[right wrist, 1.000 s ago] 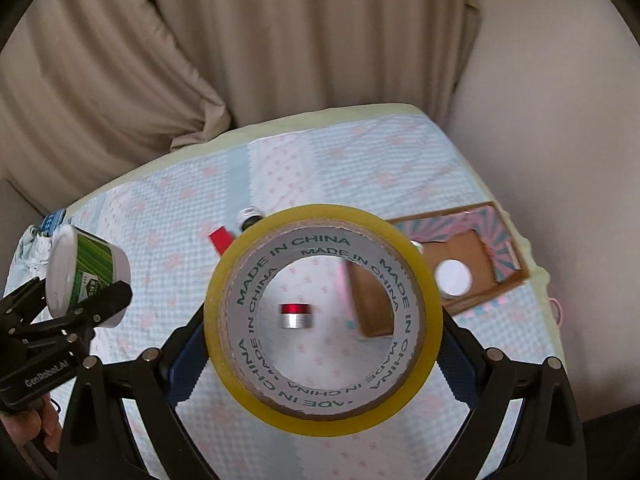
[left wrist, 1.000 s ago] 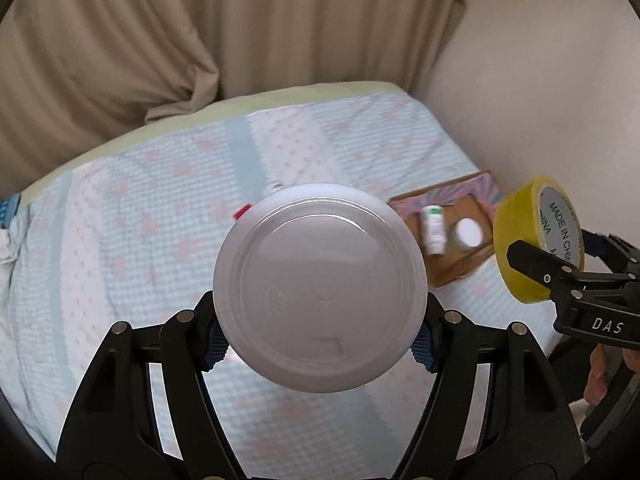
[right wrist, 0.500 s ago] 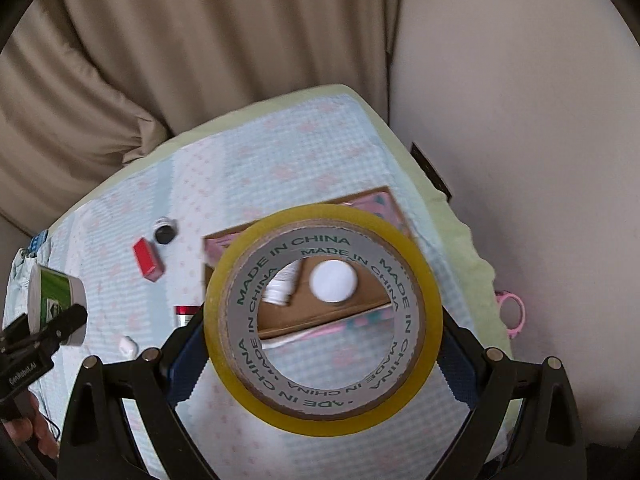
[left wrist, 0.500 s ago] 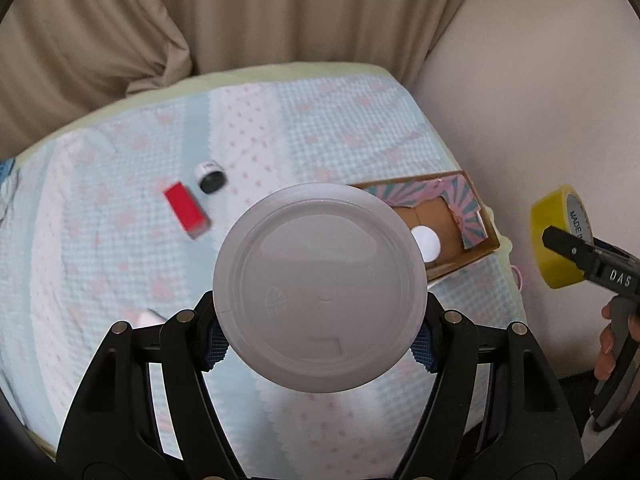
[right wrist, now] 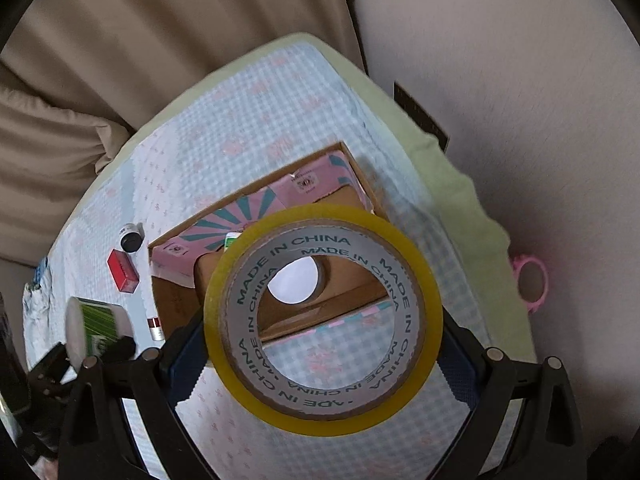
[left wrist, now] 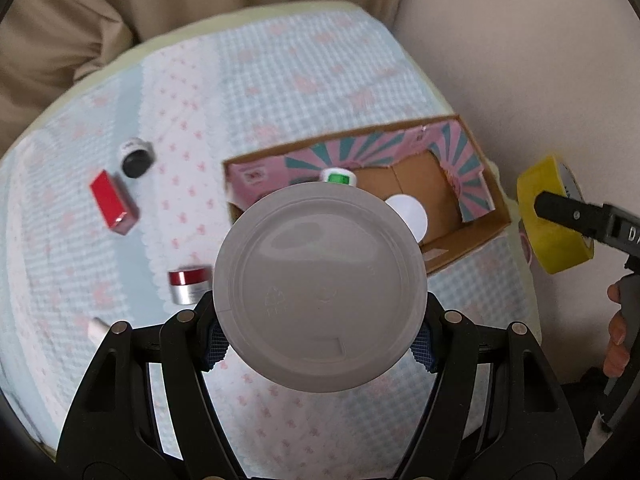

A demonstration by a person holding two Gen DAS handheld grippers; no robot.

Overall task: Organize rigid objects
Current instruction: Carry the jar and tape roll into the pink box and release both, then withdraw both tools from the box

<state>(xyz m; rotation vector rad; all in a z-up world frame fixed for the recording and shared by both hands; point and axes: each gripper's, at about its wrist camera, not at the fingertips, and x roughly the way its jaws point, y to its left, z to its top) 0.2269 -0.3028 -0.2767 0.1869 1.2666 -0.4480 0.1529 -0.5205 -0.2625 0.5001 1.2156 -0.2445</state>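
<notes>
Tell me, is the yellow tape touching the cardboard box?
Apart. The left wrist view shows the tape held in the right tongs, off past the box's right end, with cloth and wall showing between them.

- A pale blue gingham bedspread with pink flower print [left wrist: 304, 80] covers the bed, a soft yellow-green sheet edge [right wrist: 452, 184] showing along its border.
- Heavy beige pleated curtains [right wrist: 168, 40] hang behind the bed, bunched in folds at the left.
- A plain off-white wall [right wrist: 520, 80] runs along the right side.
- The light is soft and even.
</notes>
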